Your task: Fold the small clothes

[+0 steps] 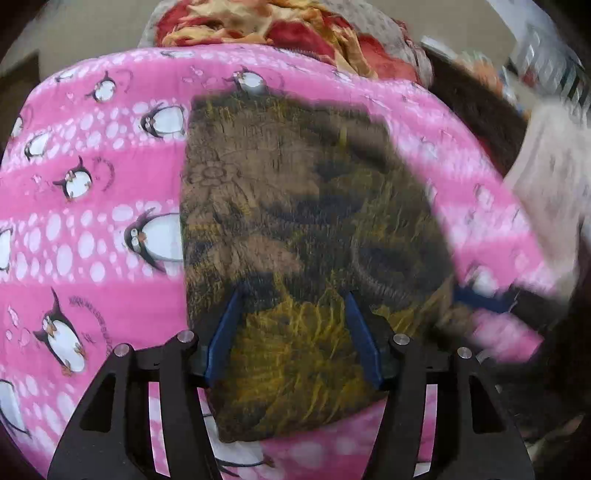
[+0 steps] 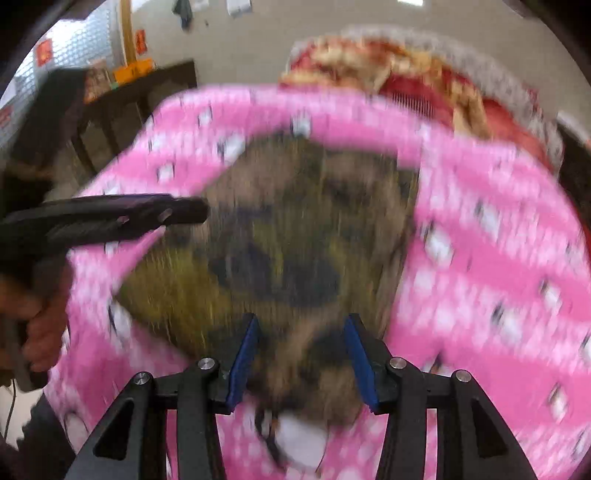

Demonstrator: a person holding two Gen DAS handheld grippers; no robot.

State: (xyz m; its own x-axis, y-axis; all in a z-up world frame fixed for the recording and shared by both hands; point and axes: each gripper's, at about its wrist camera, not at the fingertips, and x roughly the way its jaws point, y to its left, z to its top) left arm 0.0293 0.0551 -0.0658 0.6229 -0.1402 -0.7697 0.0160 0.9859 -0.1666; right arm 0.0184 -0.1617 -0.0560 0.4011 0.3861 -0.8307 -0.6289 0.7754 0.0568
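You are working in what looks like a lived-in home room, at a surface covered with a pink penguin-print sheet (image 1: 92,229), the sort of bedding you find on a child's bed. Beyond its far edge lies a heap of red and yellow patterned fabric (image 1: 280,26) on a grey speckled blanket (image 2: 517,88). Behind that you see a plain beige wall (image 2: 243,44) and a dark wooden shelf (image 2: 147,88) holding blurred orange items.

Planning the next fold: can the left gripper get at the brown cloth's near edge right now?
Probably yes: the left gripper is open right over the brown cloth, which lies flat on the pink penguin sheet with nothing between.
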